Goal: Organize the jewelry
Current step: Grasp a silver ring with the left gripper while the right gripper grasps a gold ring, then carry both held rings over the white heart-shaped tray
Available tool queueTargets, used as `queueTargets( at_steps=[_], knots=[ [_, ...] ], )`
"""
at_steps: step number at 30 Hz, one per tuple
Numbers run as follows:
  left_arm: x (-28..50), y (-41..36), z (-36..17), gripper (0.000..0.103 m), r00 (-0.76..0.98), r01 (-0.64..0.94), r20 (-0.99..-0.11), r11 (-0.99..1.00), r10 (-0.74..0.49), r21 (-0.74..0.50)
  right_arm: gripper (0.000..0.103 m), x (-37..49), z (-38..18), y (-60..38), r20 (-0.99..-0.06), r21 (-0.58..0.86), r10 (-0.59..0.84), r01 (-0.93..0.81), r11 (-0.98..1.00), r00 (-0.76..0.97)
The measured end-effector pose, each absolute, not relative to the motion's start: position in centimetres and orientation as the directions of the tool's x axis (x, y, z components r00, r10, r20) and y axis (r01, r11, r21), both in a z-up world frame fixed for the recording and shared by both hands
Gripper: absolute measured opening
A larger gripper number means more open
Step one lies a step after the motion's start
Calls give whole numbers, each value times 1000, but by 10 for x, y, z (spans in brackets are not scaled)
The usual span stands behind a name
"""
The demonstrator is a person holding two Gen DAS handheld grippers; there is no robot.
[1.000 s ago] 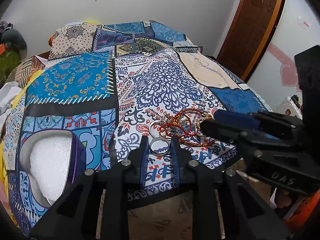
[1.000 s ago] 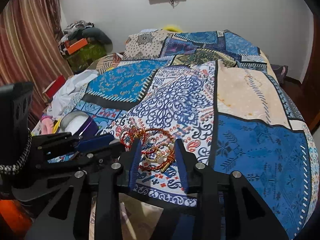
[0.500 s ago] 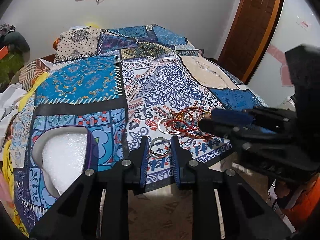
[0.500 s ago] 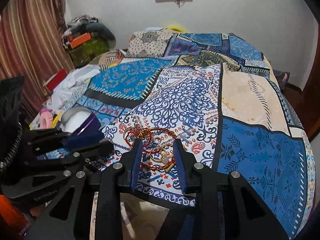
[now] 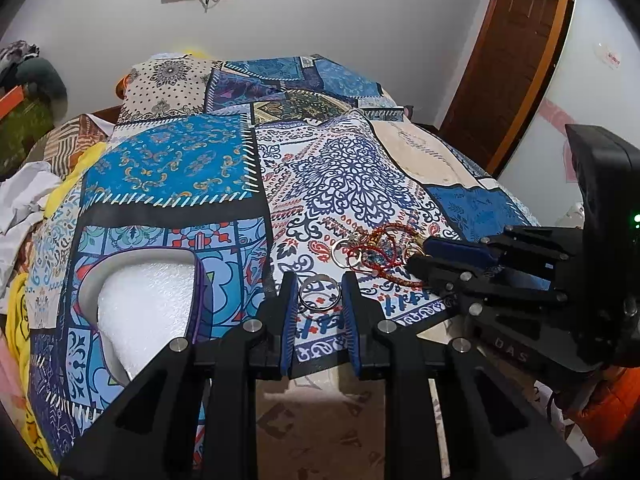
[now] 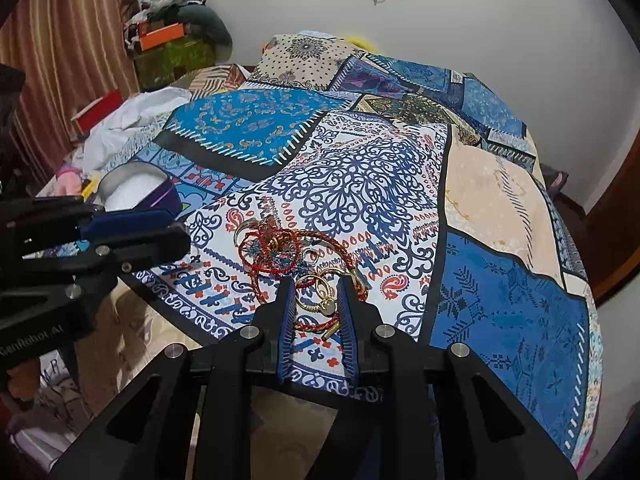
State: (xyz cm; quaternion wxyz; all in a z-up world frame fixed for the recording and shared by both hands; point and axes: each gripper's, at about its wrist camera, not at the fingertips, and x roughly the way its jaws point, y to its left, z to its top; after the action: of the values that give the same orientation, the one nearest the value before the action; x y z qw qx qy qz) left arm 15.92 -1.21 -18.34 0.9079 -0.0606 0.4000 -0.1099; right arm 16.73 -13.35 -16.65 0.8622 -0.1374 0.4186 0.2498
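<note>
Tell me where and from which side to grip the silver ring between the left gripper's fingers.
Grip the silver ring across its band, one pad on each outer side, coming in low along the bedspread from its near edge. It seems to lie flat, apart from the red bangle pile, and the left gripper already brackets it, open.

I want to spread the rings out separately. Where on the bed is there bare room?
Crowded: the near edge, where the bangle pile lies by both grippers. Free: the blue scrollwork patch behind the pile, the beige panel and blue panel to its right. The foam-lined box sits left.
</note>
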Motion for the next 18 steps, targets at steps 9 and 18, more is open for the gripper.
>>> queueTargets(
  at_steps=[9,18],
  knots=[
    [147,-5,-172,21,681,145,-690,968,-246,-202,7,165,-162,-138,-782,12,336,-525,851,525],
    [133,2,-158,21,709,134,-664,970,-238,-204,7,154,-140,-137,-749,24,355,-512,859,560]
  ],
)
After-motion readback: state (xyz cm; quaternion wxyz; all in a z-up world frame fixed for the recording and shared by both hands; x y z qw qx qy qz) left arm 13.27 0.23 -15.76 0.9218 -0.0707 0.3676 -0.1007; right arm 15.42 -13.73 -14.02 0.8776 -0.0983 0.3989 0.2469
